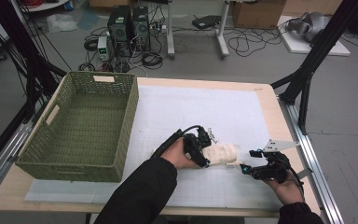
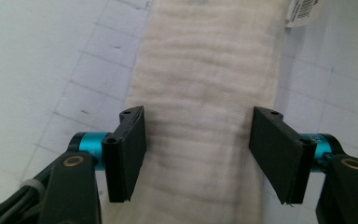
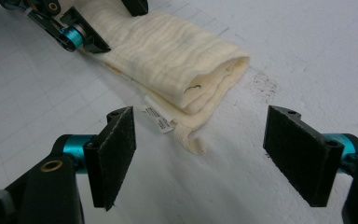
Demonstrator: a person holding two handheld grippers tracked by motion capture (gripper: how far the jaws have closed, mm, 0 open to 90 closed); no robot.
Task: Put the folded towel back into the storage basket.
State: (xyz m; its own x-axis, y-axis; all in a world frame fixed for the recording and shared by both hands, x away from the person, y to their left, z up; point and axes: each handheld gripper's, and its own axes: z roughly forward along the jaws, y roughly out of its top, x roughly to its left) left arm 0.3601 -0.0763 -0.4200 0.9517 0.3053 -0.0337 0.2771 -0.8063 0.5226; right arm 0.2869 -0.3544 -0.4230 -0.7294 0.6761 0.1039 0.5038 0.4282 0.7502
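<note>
High view showed the left gripper [image 1: 204, 150] with jaws apart astride the folded cloth [image 1: 223, 152] near the table's [image 1: 261, 100] front edge; right gripper [image 1: 248, 161] spread, empty. Likely next: regrasp the cloth.

cream ribbed cloth [image 3: 177, 51], green woven basket [image 1: 81, 126], white gridded mat [image 1: 223, 112].

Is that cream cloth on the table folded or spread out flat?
Folded. The cream cloth lies as a narrow, thick bundle, and at its near end several stacked layers show.
</note>
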